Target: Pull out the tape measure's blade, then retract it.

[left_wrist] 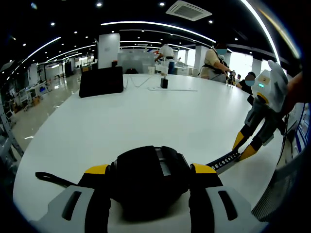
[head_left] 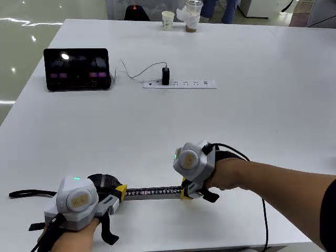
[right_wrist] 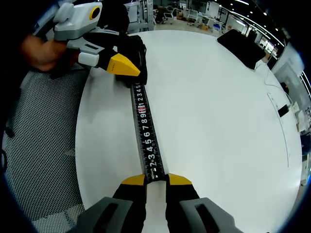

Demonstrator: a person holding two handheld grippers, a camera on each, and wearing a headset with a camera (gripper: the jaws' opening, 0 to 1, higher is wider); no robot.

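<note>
The left gripper (left_wrist: 150, 170) clamps the tape measure's case (head_left: 102, 182); across the drawn-out blade (right_wrist: 144, 127), the right gripper (right_wrist: 155, 180) pinches its tip, nearly closed.

Screen (head_left: 77, 69) upper left on table (head_left: 236, 121). Power strip (head_left: 180, 84) to its right, upper centre, charger (head_left: 166, 76) on strip's left end. Two cups side by side at top edge: cup (head_left: 168, 20), second cup (head_left: 192, 18). Tape measure case (head_left: 102, 182) lower left, between jaws of left gripper (left_wrist: 150, 171). Blade (head_left: 152, 191) lies on table, running right from case to right gripper (right_wrist: 156, 179), lower centre, tip between its jaws.
</note>
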